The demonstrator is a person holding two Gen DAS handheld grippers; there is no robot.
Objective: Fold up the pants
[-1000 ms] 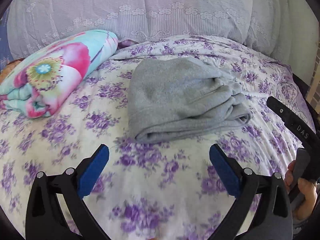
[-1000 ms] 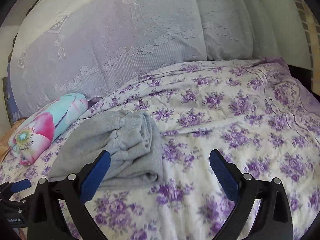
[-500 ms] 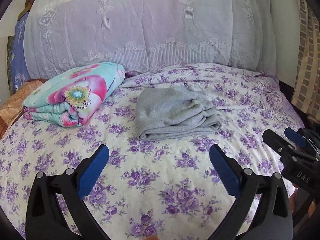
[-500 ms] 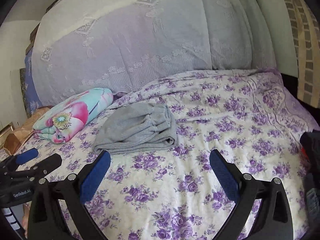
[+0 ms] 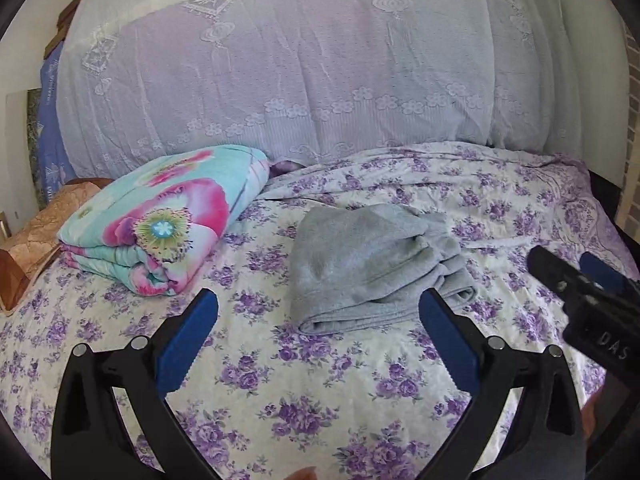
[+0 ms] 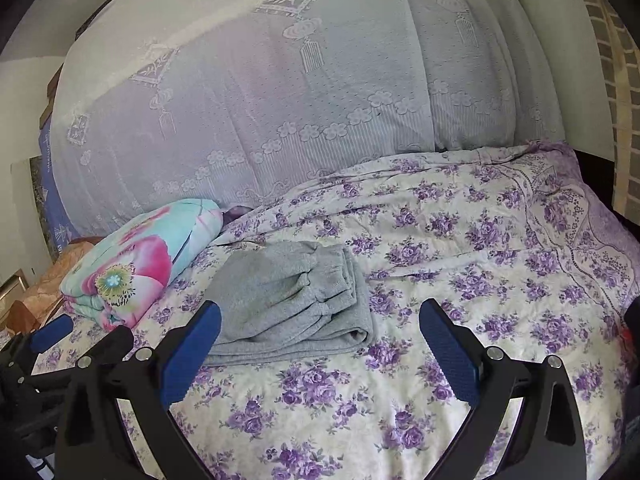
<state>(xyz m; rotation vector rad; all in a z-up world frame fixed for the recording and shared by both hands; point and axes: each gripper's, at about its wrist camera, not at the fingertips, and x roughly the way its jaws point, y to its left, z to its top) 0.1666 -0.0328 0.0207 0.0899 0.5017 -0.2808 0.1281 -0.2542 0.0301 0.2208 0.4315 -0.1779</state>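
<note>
**Bedroom, folded pants on bed**

Surface: bed with purple-flowered bedspread, backed by a large pale lace-covered bolster. Folded floral quilt lies ahead-left of both tools. Item: grey pants, folded into a compact stack, lying just beyond the left gripper and ahead-left of the right gripper. Both grippers released, jaws spread, holding nothing.
</note>
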